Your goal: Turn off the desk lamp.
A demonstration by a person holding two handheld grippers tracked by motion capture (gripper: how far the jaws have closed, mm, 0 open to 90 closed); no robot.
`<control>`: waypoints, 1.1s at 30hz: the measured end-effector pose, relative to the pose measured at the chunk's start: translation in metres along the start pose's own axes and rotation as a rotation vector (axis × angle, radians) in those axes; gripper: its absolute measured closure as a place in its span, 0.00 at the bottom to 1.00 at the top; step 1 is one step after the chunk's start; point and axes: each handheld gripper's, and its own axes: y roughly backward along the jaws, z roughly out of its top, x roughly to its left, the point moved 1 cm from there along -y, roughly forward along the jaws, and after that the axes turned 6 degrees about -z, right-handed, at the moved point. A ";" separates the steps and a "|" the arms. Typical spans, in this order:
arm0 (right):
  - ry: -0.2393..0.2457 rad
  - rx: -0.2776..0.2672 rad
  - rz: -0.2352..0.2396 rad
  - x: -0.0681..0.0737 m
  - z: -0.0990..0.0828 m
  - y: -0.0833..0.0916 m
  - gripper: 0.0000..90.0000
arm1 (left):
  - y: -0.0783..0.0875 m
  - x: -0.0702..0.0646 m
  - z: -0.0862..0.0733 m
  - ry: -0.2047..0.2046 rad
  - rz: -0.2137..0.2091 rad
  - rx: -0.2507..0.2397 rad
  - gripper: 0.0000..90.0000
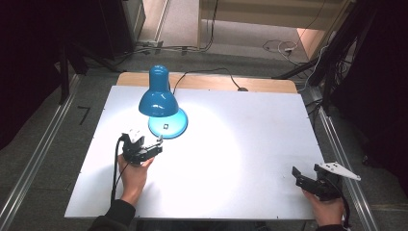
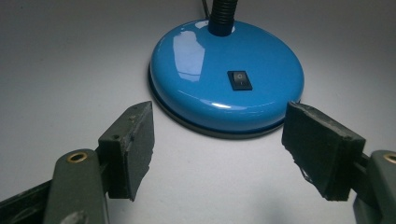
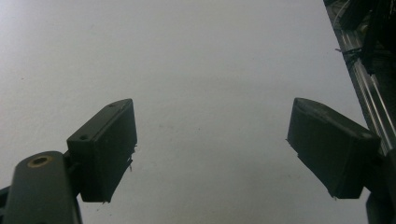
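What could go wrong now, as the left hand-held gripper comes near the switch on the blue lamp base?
1. The rocker switch is small, and the left hand-held gripper has wide pads with open jaws, so it may miss and slide on the glossy lamp base.
2. A sideways push might shift the blue desk lamp on the smooth table.

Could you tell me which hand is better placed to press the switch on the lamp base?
Left, probably: its tongs stand open just short of the lamp base, facing the switch. The right tongs sit far across the table.
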 end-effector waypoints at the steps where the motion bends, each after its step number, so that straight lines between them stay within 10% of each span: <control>1: -0.002 0.002 -0.001 0.001 0.000 0.000 0.16 | -0.001 -0.001 0.001 0.003 0.000 0.000 0.33; 33: -0.003 -0.004 0.002 0.001 0.001 0.001 0.16 | -0.032 -0.001 0.006 0.038 -0.008 0.001 0.80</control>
